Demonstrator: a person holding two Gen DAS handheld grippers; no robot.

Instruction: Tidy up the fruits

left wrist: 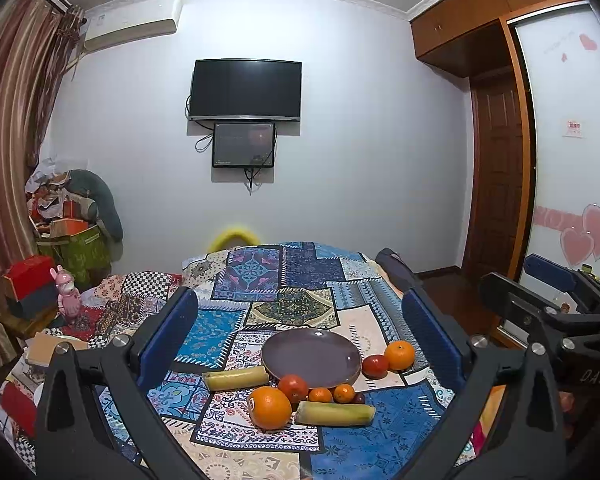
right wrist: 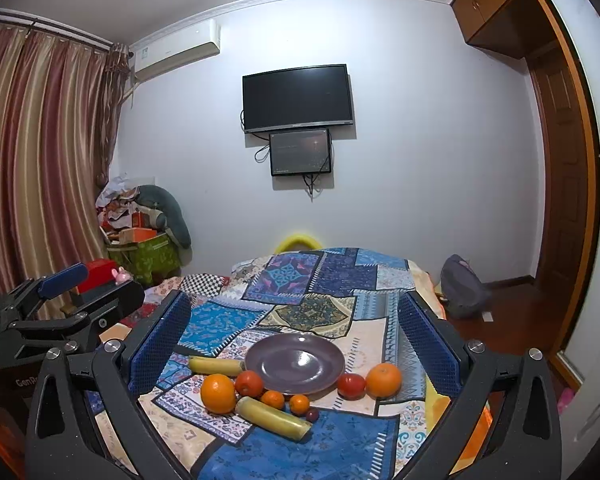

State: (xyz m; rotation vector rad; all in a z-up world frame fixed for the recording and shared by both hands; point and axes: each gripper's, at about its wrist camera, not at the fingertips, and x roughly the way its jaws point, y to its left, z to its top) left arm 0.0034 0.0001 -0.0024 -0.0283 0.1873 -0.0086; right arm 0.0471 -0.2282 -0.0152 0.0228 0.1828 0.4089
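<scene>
Fruit is lying scattered around a purple plate (left wrist: 311,356) on a table covered by a patchwork cloth (left wrist: 372,436) of blue, cream and patterned squares. Nothing is sitting on the plate. Just left of it a yellow banana piece (left wrist: 236,378) is touching its rim. In front, a large orange (left wrist: 269,407) is sitting beside a red tomato (left wrist: 293,388), with two small tangerines (left wrist: 332,394) and a dark plum (left wrist: 359,398) lined up along the plate's near edge. A second banana piece (left wrist: 334,414) is lying nearest the cameras. To the plate's right, another tomato (left wrist: 375,366) is touching a second orange (left wrist: 399,355).

Both tools are hovering above the near table edge. The left gripper (left wrist: 300,328) is gaping wide with nothing between its blue pads, and the right gripper (right wrist: 294,330) is likewise spread wide and carrying nothing. A dark television (left wrist: 246,90) is hanging on the far wall.
</scene>
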